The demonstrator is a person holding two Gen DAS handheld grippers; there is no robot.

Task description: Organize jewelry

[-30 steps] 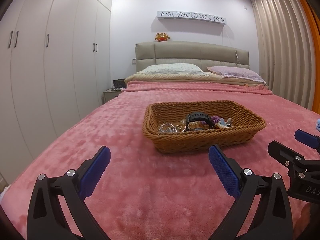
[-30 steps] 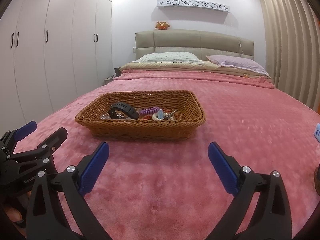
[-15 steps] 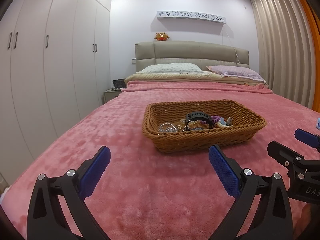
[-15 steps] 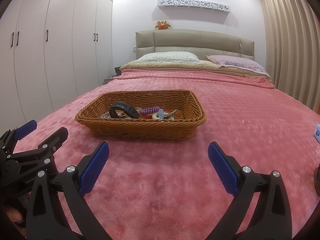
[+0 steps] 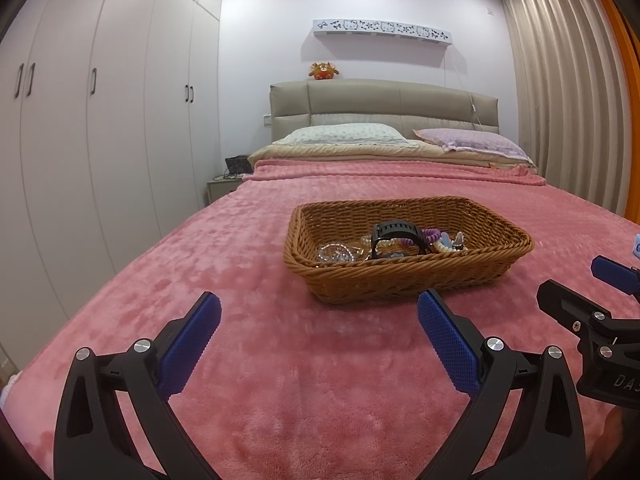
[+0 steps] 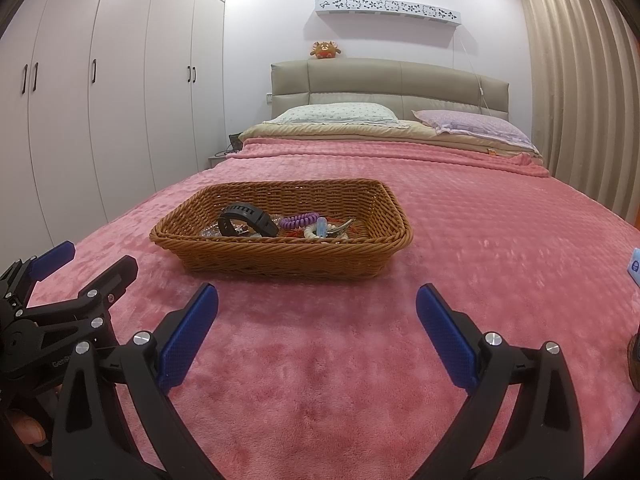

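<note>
With fingers spread wide and empty, the left gripper (image 5: 319, 334) and right gripper (image 6: 317, 326) hang low in frame, leaving the jewelry (image 6: 280, 224) collected in the center basket (image 6: 280, 258) on the bed (image 6: 480, 240).

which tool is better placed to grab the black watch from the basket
Probably the left tool: the black watch lies toward the left end of the wicker basket, nearer that side. The right tool is also open and empty.
</note>
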